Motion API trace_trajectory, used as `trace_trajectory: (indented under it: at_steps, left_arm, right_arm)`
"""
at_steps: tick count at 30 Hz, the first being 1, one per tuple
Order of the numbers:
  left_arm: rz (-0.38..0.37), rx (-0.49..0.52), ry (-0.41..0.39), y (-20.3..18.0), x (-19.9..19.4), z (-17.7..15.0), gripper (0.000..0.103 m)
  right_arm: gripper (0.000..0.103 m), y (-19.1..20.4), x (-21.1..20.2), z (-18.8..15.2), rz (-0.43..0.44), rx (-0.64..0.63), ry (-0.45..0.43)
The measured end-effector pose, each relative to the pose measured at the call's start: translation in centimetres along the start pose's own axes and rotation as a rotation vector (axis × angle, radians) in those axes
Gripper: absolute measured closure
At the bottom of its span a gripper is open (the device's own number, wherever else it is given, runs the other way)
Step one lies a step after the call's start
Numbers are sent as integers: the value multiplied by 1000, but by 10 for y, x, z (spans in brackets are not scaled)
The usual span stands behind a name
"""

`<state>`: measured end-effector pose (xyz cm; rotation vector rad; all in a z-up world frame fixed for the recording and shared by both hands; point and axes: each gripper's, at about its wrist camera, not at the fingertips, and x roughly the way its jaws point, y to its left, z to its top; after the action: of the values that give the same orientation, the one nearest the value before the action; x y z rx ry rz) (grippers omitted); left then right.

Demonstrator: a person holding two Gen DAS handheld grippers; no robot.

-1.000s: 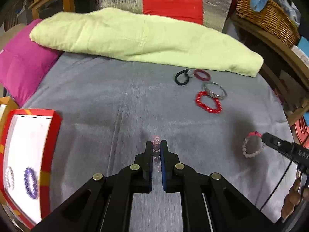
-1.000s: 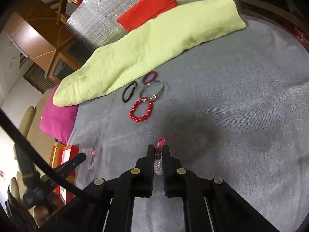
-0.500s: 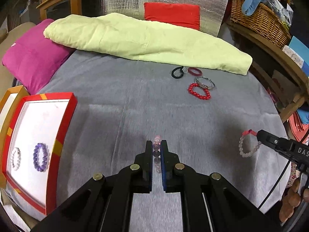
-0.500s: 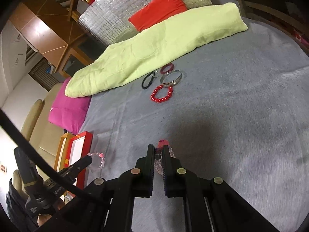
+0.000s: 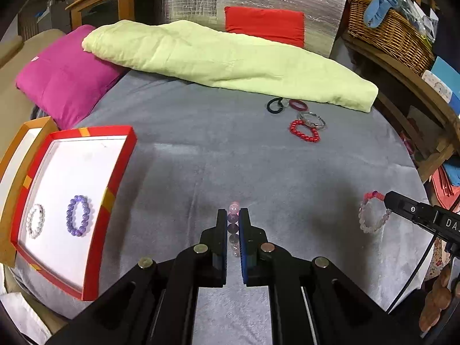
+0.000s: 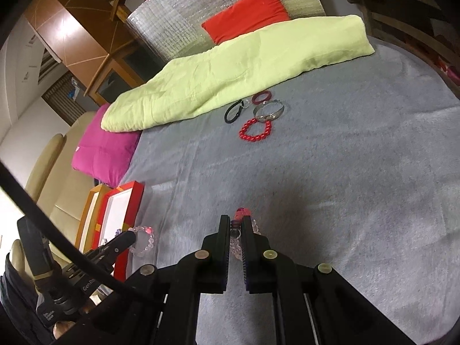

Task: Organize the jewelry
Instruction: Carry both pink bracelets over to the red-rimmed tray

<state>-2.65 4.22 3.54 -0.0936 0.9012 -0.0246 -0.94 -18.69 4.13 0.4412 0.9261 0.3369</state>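
My left gripper (image 5: 233, 221) is shut on a clear pink bead bracelet (image 5: 233, 230) and holds it above the grey blanket; it shows from the right wrist view (image 6: 143, 240) too. My right gripper (image 6: 236, 224) is shut on a pale bead bracelet with a red tassel (image 6: 241, 215), also seen hanging in the left wrist view (image 5: 372, 215). A red-rimmed white tray (image 5: 115, 172) at the left holds a purple bracelet (image 5: 78, 215) and a white bracelet (image 5: 36, 220). A red bead bracelet (image 5: 304, 131), a silver bangle (image 5: 312, 119), a black ring (image 5: 274, 105) and a maroon ring (image 5: 297, 104) lie far ahead.
A light green quilt (image 5: 224, 54) lies across the back of the bed, a magenta pillow (image 5: 63, 83) at the left. An orange-rimmed tray (image 5: 17, 143) sits left of the red one. A wicker basket (image 5: 388, 28) stands on a wooden shelf at the right.
Both grippers have lifted and pulled back with their bracelets held. The left view has swung so more of the red tray shows. The loose jewelry has not moved.
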Motion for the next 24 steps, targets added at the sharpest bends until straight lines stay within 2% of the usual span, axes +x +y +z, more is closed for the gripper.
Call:
trace_trajectory:
  at_steps: [9,24]
  left_arm:
    - [28,-40,-5,30,-3,-3,95]
    - [78,-165,-36,104,-12,2,95]
  right_arm:
    - [95,30,14,-6,13,-49,28]
    - [95,100,42,-4,67,-153,69]
